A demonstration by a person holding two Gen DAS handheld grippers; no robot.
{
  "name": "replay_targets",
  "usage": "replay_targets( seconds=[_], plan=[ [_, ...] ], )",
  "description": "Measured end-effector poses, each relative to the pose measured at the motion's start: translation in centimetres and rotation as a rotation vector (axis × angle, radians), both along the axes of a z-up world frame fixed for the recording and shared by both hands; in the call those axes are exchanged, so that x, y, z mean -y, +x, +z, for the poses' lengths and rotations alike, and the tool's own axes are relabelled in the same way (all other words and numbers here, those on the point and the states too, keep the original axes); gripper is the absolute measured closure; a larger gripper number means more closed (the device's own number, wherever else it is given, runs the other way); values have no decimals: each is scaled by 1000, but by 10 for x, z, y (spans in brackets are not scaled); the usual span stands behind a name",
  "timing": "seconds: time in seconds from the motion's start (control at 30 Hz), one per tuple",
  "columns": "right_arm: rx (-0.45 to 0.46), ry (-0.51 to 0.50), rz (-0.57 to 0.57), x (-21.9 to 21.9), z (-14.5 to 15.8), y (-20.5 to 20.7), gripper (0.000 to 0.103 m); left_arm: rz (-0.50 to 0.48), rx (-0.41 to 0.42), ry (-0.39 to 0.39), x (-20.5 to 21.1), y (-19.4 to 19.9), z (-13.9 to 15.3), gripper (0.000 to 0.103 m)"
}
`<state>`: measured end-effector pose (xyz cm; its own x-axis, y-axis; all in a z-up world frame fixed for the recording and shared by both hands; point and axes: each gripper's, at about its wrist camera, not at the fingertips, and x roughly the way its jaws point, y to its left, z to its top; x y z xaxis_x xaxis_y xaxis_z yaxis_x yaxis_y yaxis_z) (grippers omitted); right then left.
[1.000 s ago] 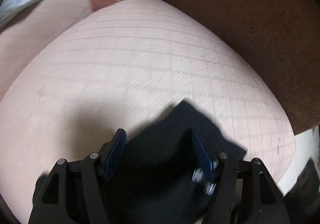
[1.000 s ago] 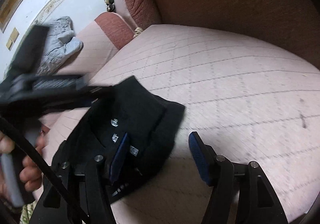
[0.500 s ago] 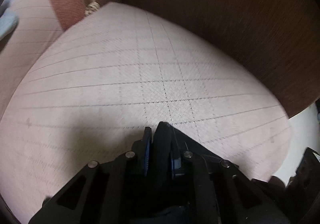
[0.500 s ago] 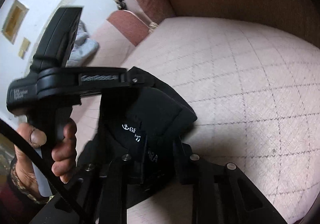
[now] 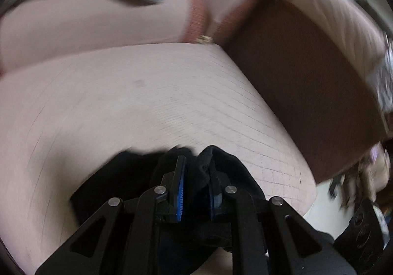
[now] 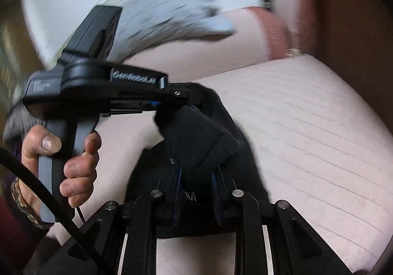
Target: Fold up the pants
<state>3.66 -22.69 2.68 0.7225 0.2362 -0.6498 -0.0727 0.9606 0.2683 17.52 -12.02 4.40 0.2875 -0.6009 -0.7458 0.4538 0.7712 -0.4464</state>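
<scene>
The black pants (image 5: 228, 171) are bunched over the front of a pale pink checked sofa cushion (image 5: 147, 103). My left gripper (image 5: 196, 176) is shut on a fold of the pants, with black cloth between its blue pads. In the right wrist view my right gripper (image 6: 196, 176) is shut on another thick fold of the pants (image 6: 196, 137), lifted off the cushion (image 6: 307, 127). The left gripper (image 6: 179, 95), held in a hand, grips the same garment just beyond and to the left.
A brown sofa backrest (image 5: 307, 90) rises behind the cushion. A grey garment (image 6: 172, 12) lies on the neighbouring pink cushion to the left. White floor shows beyond the cushion's right edge (image 5: 324, 191).
Both grippers went from open to shut on the black pants and have lifted them. Both views have swung left, bringing the grey garment and the neighbouring cushion into sight.
</scene>
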Motion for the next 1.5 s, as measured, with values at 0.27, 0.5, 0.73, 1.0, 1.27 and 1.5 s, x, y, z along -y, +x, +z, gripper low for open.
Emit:
replay_targets(
  seconds=[0.27,0.5,0.73,1.0,1.27,1.5],
  plan=[
    [-36,-392,184,-123,-55,12,71,222,-227,-156,-113,13,-76,84],
    [-5,-496,319,-162,-68,-15,55,297,-244,-216,-156,-7,-84,57],
    [-18,-351,310,-131,-36,-30,51,401,-238,-227,-188,-20,-71,52],
    [-25,-232,108,-37,-1,-49,51,238,-49,-140,-110,-42,-10,49],
    [-95,7,-35,24,-8,-35,51,330,-105,133,-87,-16,-67,45],
    [-212,91,-65,27,-57,-5,44,363,-162,104,-100,-14,-91,30]
  ],
)
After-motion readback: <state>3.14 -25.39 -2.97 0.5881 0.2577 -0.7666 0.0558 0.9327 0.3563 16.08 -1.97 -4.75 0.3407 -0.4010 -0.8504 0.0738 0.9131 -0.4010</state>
